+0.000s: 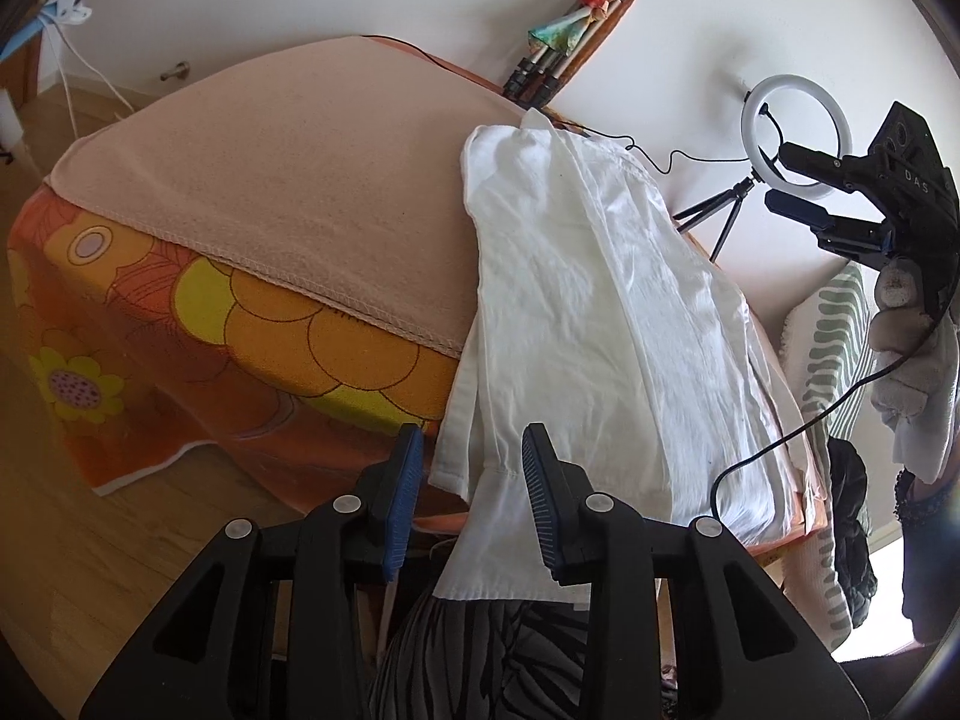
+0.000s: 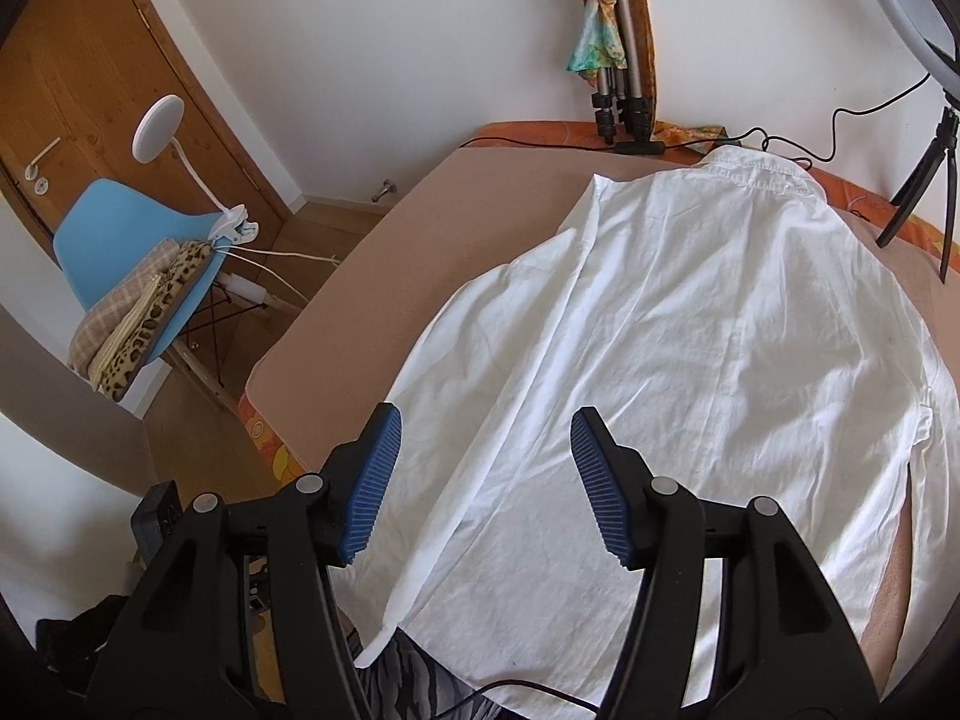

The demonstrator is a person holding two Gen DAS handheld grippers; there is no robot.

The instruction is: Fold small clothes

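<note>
White shirt (image 2: 690, 360) — matt, creased cloth

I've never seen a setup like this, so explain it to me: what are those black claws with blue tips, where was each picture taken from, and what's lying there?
No robot here: a person holds a hand-operated two-finger gripper in each hand, and each gripper carries a wide-angle camera looking out along its fingers. That is why black arms with blue ribbed pads fill the bottom of both pictures.

One picture comes from the left gripper, low at the table's near edge. It also shows the right gripper raised at the far right. The other comes from the right gripper, looking down from above.

On the surface, a white shirt lies spread flat over a pink cloth, its collar far away and its hem hanging over the near edge. Both grippers are open and hold nothing.
</note>
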